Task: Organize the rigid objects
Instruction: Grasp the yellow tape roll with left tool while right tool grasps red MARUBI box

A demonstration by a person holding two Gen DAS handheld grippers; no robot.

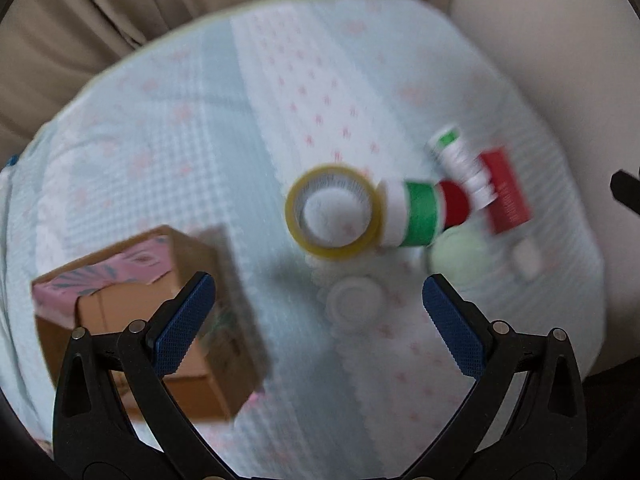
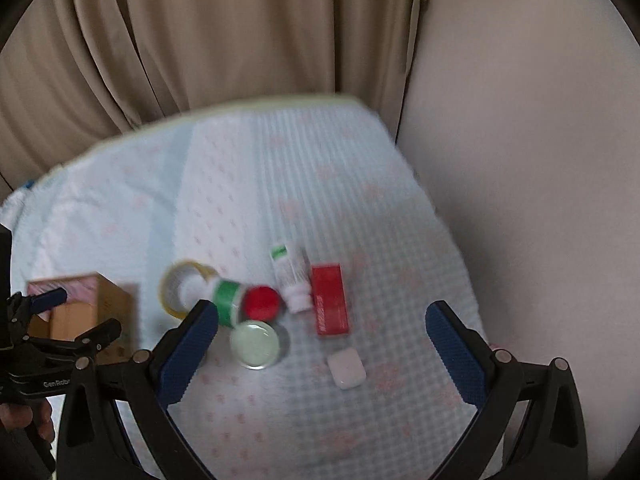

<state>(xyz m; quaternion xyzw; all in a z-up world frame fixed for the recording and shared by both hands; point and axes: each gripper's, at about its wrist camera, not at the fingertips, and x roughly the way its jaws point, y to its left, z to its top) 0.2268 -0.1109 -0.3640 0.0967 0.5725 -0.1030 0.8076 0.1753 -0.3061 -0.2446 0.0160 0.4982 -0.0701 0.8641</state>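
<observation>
Task reads as barely begun, judging from how things lie. Both views are motion-blurred.

Surface: a desk covered by a pale blue quilted cloth with pink marks (image 2: 248,184); beige curtain (image 2: 200,32) behind.

Container: an open brown cardboard box with pink patterned flaps (image 1: 152,312) sits at the left side of the cloth. What shows of its inside looks like bare cardboard, though part of the interior is hidden by the gripper finger.

Loose items, all clustered right of the box and well apart from it:
- yellow-rimmed roll of clear tape (image 1: 334,212), lying flat
- white cylindrical bottle with green band and red cap (image 1: 420,216), on its side, touching the tape roll
- white tube with green tip (image 2: 289,276), beside the bottle's cap
- flat red rectangular carton (image 2: 330,300), just beside the tube
- round pale green lidded jar (image 2: 256,344), near the bottle
- small white rounded-rectangle case (image 2: 347,368), nearest the right gripper

Left hand-held gripper (image 1: 320,324): fingers spread wide, nothing between them, poised over the cloth between box and cluster.
Right hand-held gripper (image 2: 322,352): likewise spread wide and empty, over the jar and white case.

Remaining, in my judgement: every loose item is yet to be picked up; presumably the box is their destination.
</observation>
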